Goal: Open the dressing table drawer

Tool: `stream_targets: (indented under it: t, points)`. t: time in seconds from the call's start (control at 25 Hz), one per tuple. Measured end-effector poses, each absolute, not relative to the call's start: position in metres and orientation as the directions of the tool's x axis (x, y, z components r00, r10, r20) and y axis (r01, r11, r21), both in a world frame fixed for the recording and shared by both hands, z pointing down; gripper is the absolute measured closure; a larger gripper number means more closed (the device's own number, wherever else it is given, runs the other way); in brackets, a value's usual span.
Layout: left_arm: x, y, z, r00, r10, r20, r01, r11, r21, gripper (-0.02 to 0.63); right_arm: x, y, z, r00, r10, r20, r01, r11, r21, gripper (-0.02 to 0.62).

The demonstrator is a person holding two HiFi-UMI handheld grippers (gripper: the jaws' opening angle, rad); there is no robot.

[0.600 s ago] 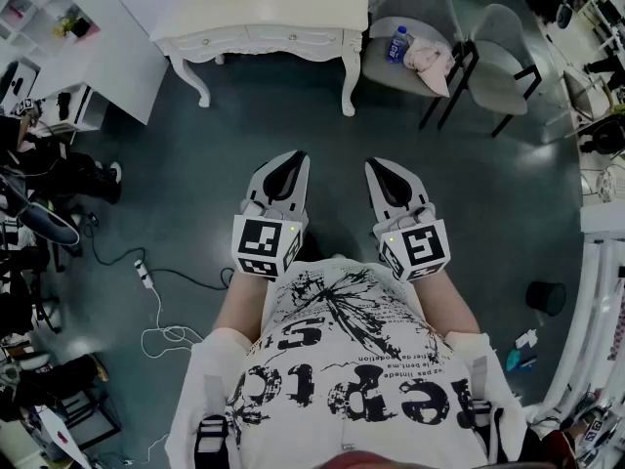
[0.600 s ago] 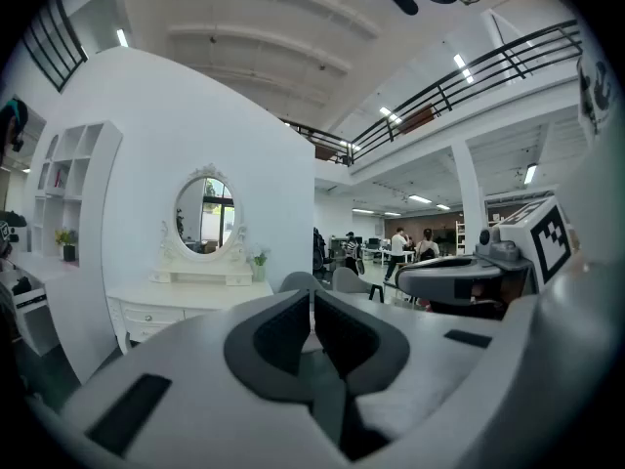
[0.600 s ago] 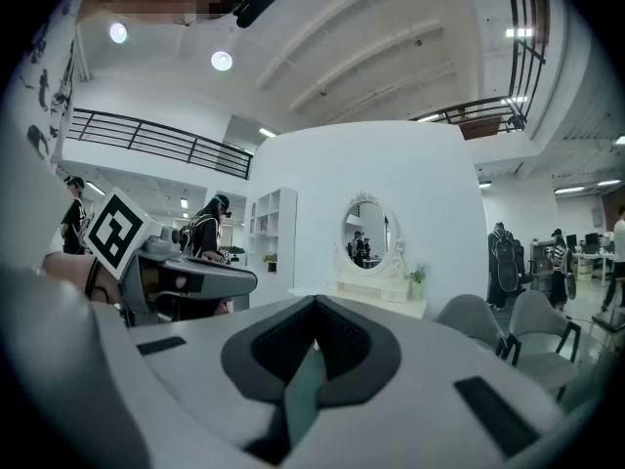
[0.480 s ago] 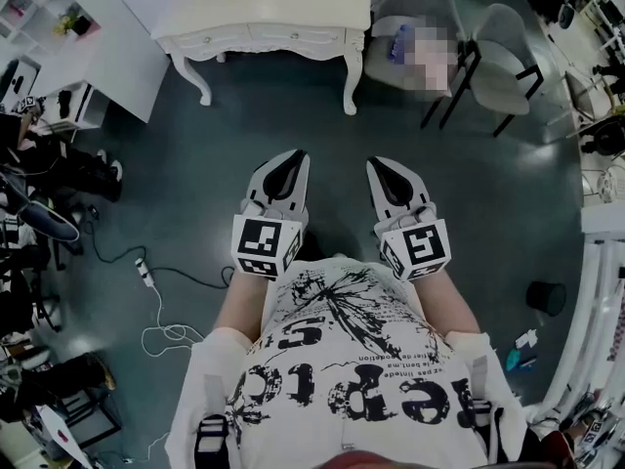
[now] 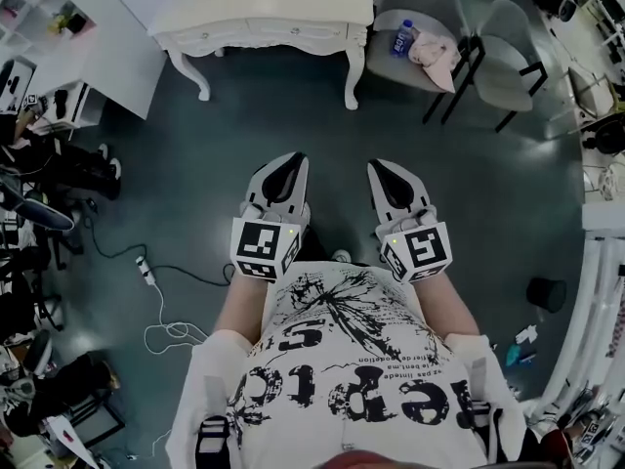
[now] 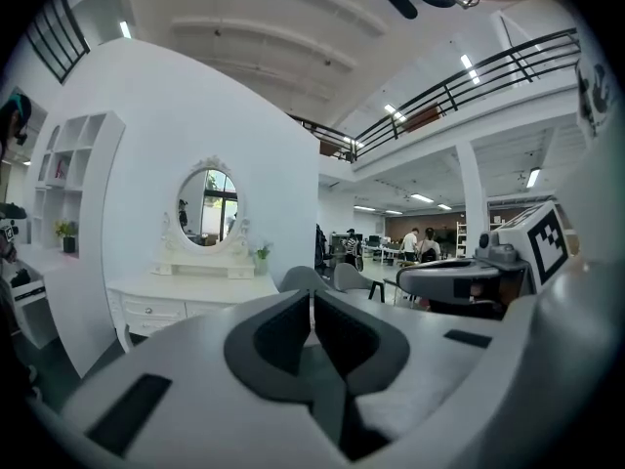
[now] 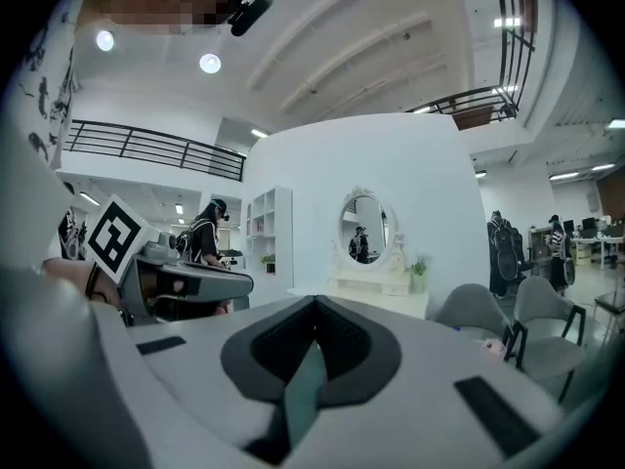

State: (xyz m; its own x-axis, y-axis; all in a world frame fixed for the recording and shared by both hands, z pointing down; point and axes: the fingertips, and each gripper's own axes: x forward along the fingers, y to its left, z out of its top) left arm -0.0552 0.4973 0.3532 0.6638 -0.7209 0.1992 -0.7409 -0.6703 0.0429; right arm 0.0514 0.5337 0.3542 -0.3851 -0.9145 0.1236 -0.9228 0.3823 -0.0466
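Observation:
The white dressing table (image 5: 264,13) stands at the top of the head view, its drawer fronts (image 5: 278,35) facing me across a stretch of dark floor. In the left gripper view the table (image 6: 190,286) shows at lower left, with a knobbed drawer (image 6: 151,311) and an oval mirror (image 6: 208,206). The right gripper view shows the same table (image 7: 376,289) straight ahead. My left gripper (image 5: 286,167) and right gripper (image 5: 386,172) are held side by side at waist height, well short of the table. Both are shut and hold nothing.
Two grey chairs (image 5: 420,22) (image 5: 503,52) stand right of the table, one holding a bottle (image 5: 400,39) and a pink cloth (image 5: 430,57). A white shelf unit (image 5: 59,37) and seated people are at left. A cable (image 5: 156,306) lies on the floor.
Both grippers keep the same pose side by side. The head view has shifted only slightly, and a shoe tip now shows between the grippers.

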Motion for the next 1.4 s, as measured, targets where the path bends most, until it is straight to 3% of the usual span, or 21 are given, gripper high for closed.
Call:
stream_targets:
  t: [0.32,0.88,1.4]
  points:
    - [-0.068,0.444,0.366,0.678,-0.707,0.199,-0.728,-0.683,0.054,0.583,0.044,0.472,0.368,-0.359,-0.923,0.141,-0.933,0.351,-0.079,0.577]
    - [-0.131,0.255,0.352,0.712,-0.678,0.181,-0.694,-0.719,0.037,0.586,-0.003,0.277,0.358,-0.280,-0.950,0.140,-0.959,0.269,-0.091,0.577]
    - [-0.167,0.149,0.378,0.653,-0.723,0.225,-0.752,-0.655,0.073,0.586,-0.020,0.169,0.383,-0.289,-0.937,0.198,-0.957,0.277,-0.090,0.577]
